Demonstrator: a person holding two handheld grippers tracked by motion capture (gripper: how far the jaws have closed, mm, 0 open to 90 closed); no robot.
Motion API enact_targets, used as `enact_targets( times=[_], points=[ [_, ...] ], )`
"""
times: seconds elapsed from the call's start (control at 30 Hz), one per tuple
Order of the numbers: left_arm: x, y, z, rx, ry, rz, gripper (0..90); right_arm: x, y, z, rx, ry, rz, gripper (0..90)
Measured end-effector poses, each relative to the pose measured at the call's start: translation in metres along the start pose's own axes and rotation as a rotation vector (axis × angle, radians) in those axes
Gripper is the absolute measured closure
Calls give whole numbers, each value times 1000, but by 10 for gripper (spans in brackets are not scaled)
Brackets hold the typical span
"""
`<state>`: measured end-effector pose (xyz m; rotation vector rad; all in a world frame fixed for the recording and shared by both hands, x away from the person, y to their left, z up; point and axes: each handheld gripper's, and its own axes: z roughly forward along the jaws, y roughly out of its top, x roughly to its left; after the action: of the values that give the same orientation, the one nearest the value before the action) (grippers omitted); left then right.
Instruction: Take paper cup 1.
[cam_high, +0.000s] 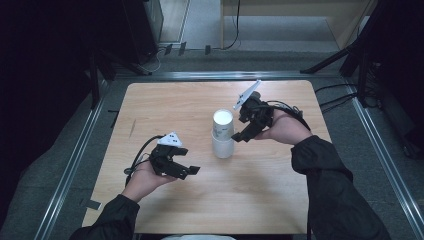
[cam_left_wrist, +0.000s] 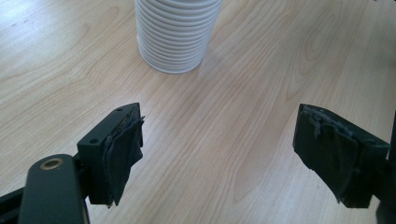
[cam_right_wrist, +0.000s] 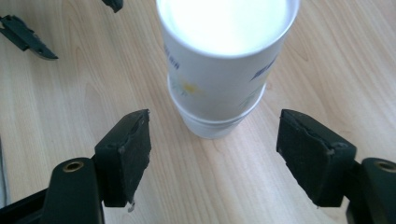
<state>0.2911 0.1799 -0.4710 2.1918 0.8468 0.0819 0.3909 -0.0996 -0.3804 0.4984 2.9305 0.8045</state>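
A white paper cup (cam_high: 222, 122) with a small printed design stands bottom-up on a ribbed white cup (cam_high: 223, 146) near the middle of the wooden table (cam_high: 165, 105). My right gripper (cam_high: 243, 128) hovers just right of the stack, angled down toward it. In the right gripper view its jaws (cam_right_wrist: 215, 154) stand open, with the printed cup (cam_right_wrist: 224, 60) just beyond them and nothing touching the pads. My left gripper (cam_high: 189, 172) rests low at the front left, open and holding nothing. The left gripper view (cam_left_wrist: 219, 154) shows the ribbed cup (cam_left_wrist: 177, 32) well ahead of it.
Metal rails (cam_high: 75, 160) run along the table's sides and back. Dark stands (cam_high: 350, 55) and cables (cam_high: 335, 97) sit on the floor behind and to the right. The left gripper's jaw tips (cam_right_wrist: 28, 37) appear at the top left of the right gripper view.
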Motion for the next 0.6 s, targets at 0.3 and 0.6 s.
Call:
enact_targets(
  times=[0.3, 0.6],
  points=[
    [-4, -7, -3, 7, -8, -22, 161, -5, 32, -1, 53, 24, -46, 246],
    [-5, -12, -9, -1, 5, -37, 161, -7, 56, 11, 134, 19, -86, 244]
  ],
)
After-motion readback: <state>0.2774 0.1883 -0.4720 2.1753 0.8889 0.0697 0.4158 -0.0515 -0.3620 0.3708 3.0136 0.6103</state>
